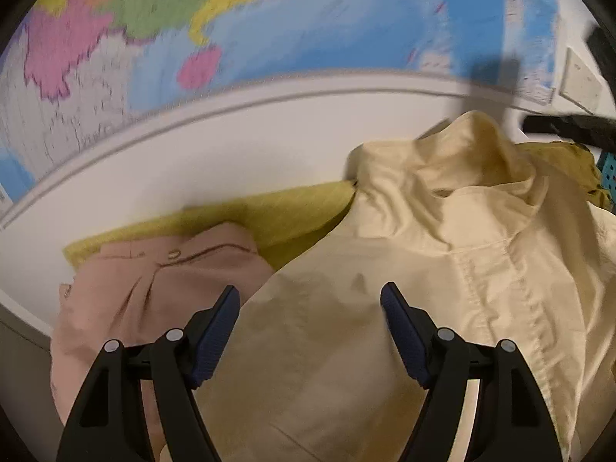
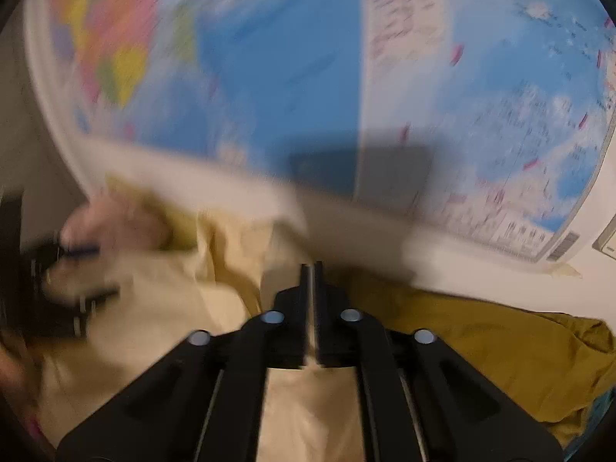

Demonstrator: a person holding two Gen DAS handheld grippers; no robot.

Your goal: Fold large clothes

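A cream garment (image 1: 442, 269) lies rumpled on the white table (image 1: 231, 146), its collar standing up in a peak. My left gripper (image 1: 309, 288) hangs open just above the garment's front panel, with nothing pinched between its blue pads (image 1: 215, 338). In the right wrist view my right gripper (image 2: 312, 267) has its jaws nearly together, and a thin strip of the cream garment (image 2: 154, 308) shows between them. The right gripper's black body (image 1: 569, 127) also appears at the far right of the left wrist view, beside the raised collar.
A folded pink garment (image 1: 154, 281) lies left of the cream one on a yellow-green cloth (image 1: 269, 215). A mustard cloth (image 2: 481, 346) is heaped on the right by a teal basket (image 1: 607, 177). A wall map (image 1: 308, 19) hangs behind the table. A blurred hand (image 2: 111, 227) shows at left.
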